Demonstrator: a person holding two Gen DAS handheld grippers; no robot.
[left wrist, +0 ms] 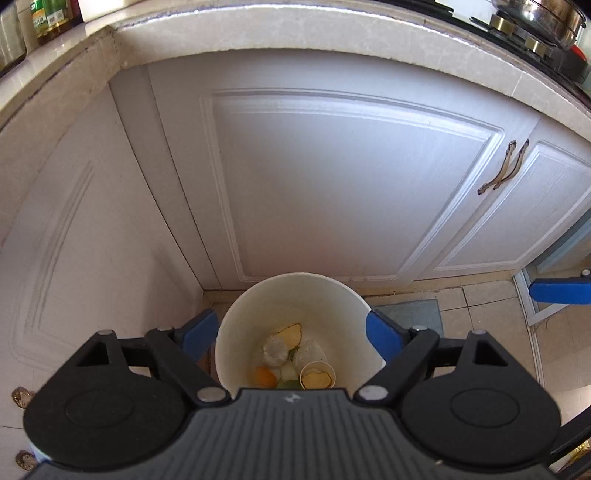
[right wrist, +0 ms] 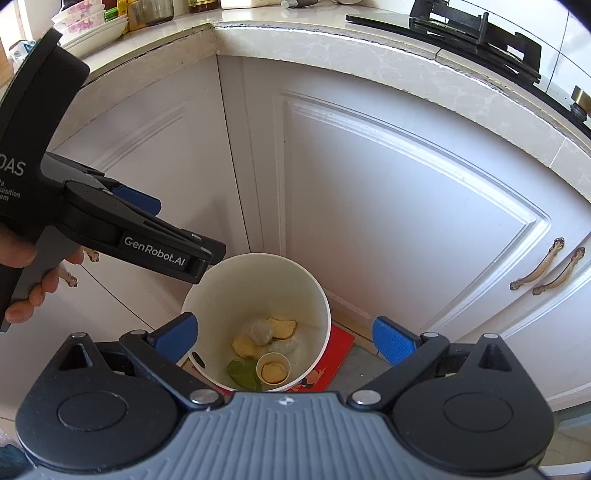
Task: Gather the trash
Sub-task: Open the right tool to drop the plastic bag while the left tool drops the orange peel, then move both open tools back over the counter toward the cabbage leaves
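A white round bin [left wrist: 295, 295] stands on the floor in the cabinet corner; it also shows in the right wrist view [right wrist: 258, 280]. Inside lie yellow peel pieces [right wrist: 282, 326], crumpled clear wrap [right wrist: 260, 330], a green leaf [right wrist: 240, 371], an orange bit [left wrist: 264, 376] and a small paper cup [right wrist: 273, 367] with peel in it. My left gripper [left wrist: 291, 334] hovers over the bin, open and empty. My right gripper [right wrist: 284, 338] is also above the bin, open and empty. The left gripper's body [right wrist: 110, 221] shows at the left in the right wrist view.
White cabinet doors [left wrist: 332, 177] with bronze handles [right wrist: 546, 269] rise behind the bin. The stone counter edge [left wrist: 332, 29] overhangs above, with bottles, bowls and a gas hob [right wrist: 476, 33] on it. A red mat [right wrist: 332, 354] lies under the bin on the tiled floor.
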